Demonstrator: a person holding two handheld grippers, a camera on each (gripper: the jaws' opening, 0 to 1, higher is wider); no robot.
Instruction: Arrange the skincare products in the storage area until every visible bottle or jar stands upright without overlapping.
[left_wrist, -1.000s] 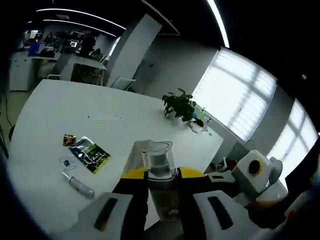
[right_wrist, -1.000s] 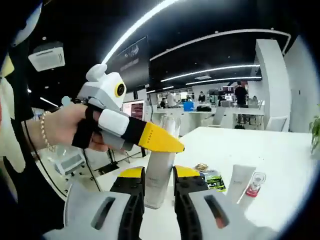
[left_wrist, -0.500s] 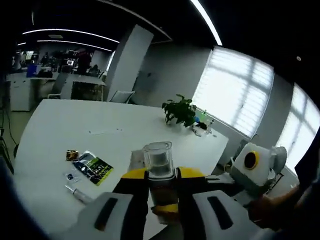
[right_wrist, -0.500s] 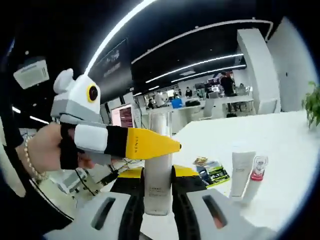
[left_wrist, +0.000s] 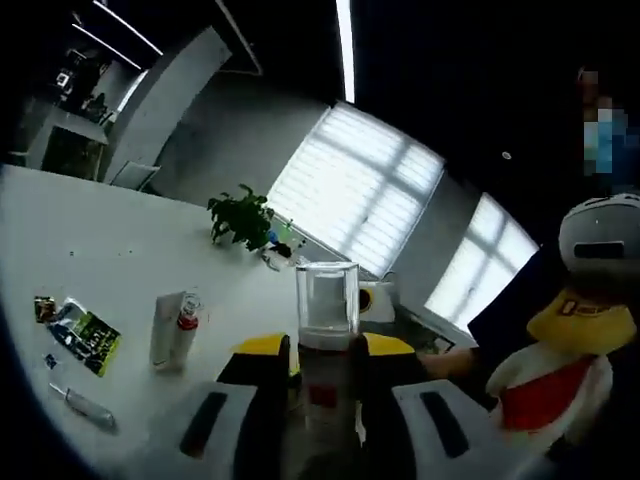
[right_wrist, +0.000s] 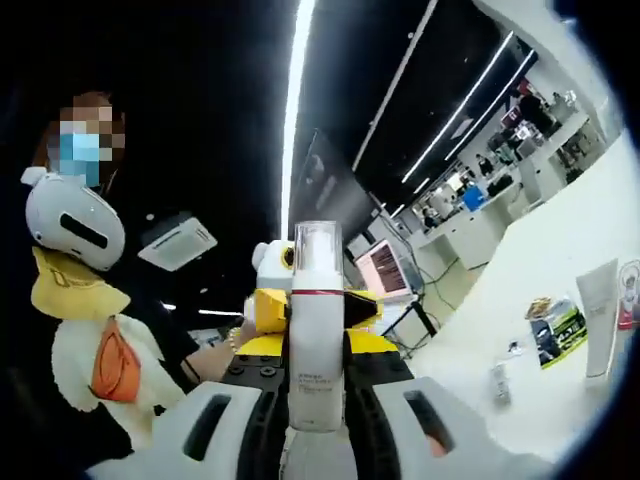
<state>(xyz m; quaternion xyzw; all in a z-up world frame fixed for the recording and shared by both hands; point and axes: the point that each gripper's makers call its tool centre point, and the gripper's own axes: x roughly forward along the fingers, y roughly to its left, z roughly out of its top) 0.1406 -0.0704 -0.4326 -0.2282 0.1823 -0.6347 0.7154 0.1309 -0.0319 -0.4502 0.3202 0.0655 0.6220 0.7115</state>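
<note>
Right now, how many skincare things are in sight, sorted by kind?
Bottles: 2 (held clear-capped bottle, red-capped bottle)
Tubes: 1 (white tube)
Flat packets: 3 (green packet, brown packet, tiny packet)
Slim clear sampler: 1
Total: 7

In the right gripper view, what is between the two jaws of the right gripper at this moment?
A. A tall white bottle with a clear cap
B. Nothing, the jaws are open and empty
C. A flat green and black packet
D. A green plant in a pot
A: the right gripper has its jaws closed against a tall white bottle with a clear cap, held upright above the white table.
</note>
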